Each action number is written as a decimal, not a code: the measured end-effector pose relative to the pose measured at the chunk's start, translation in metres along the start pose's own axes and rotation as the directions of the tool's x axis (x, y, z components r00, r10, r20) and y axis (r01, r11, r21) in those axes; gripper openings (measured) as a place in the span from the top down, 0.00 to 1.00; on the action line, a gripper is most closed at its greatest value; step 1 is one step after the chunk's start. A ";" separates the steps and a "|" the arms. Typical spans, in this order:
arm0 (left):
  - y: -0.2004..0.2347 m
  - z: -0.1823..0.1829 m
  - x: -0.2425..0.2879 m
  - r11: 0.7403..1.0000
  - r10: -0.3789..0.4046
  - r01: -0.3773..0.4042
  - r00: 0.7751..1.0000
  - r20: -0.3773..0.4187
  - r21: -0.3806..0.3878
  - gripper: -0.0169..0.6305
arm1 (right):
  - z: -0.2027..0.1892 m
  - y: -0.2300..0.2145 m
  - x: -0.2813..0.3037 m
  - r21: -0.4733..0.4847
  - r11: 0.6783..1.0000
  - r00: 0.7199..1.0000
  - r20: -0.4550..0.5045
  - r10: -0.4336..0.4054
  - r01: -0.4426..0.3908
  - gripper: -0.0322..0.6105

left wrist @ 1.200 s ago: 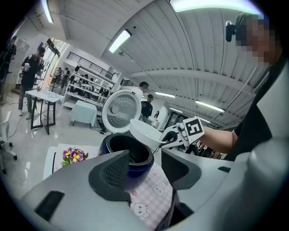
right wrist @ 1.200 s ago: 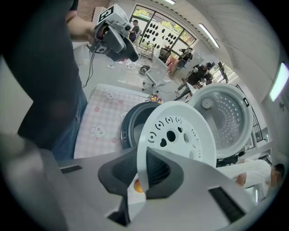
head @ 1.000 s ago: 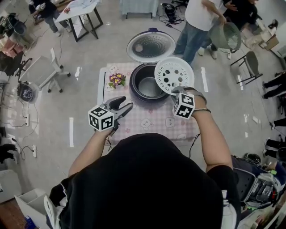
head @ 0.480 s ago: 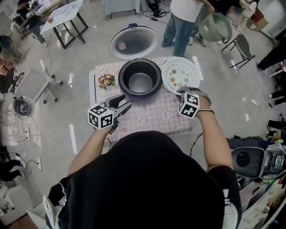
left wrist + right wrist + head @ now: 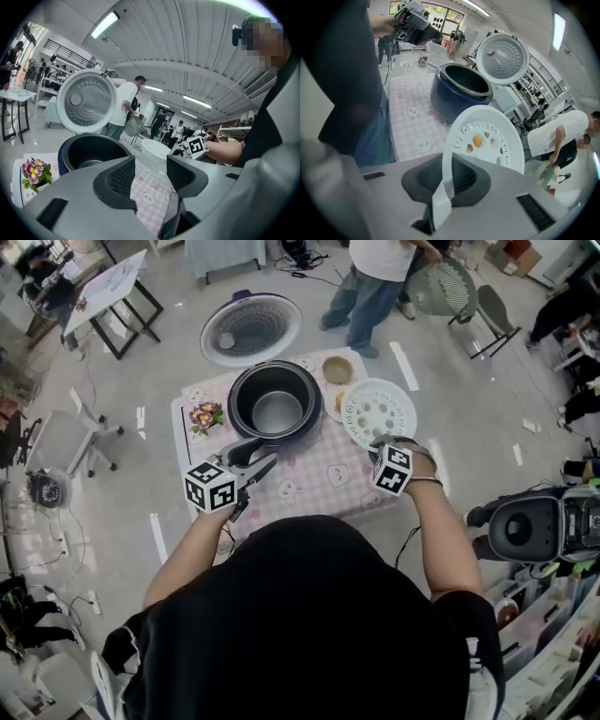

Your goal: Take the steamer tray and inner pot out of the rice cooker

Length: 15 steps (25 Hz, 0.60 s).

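The dark blue rice cooker (image 5: 275, 401) stands at the back of the pink checked table with its lid (image 5: 250, 329) swung open, and the inner pot (image 5: 278, 412) sits inside it. My right gripper (image 5: 382, 442) is shut on the near rim of the white perforated steamer tray (image 5: 378, 413), which hangs over the table's right side, apart from the cooker. In the right gripper view the tray (image 5: 487, 140) stands edge-on between the pads of that gripper (image 5: 450, 176). My left gripper (image 5: 262, 460) is open and holds nothing, just in front of the cooker (image 5: 91, 152).
A small pot of flowers (image 5: 205, 416) stands left of the cooker. A small bowl (image 5: 337, 370) and a pale dish (image 5: 332, 401) lie behind the tray. The checked cloth (image 5: 319, 474) shows in front. People (image 5: 375, 277) stand beyond the table, and chairs stand on the floor.
The right gripper has carried the steamer tray from above the cooker's right rim out to the right and lower. The left gripper has drifted a little over the cloth, still open.
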<state>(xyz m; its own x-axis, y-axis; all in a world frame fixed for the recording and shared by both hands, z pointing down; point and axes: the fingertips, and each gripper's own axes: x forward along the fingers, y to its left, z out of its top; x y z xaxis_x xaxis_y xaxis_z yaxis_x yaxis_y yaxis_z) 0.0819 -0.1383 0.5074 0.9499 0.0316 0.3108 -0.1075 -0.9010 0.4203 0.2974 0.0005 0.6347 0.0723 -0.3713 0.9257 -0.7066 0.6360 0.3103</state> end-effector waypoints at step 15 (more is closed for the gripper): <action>-0.014 -0.008 0.027 1.000 -0.007 0.007 0.999 -0.040 0.002 0.62 | -0.056 0.067 0.073 0.089 0.989 0.993 -0.015 0.120 -0.118 0.90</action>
<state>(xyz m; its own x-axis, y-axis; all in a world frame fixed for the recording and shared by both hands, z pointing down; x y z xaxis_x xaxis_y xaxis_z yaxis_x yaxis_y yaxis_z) 0.1063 -0.1218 0.5167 0.9383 0.0550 0.3414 -0.1002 -0.9017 0.4207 0.2949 0.0542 0.7351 -0.0023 -0.2818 0.9595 -0.7698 0.6129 0.1782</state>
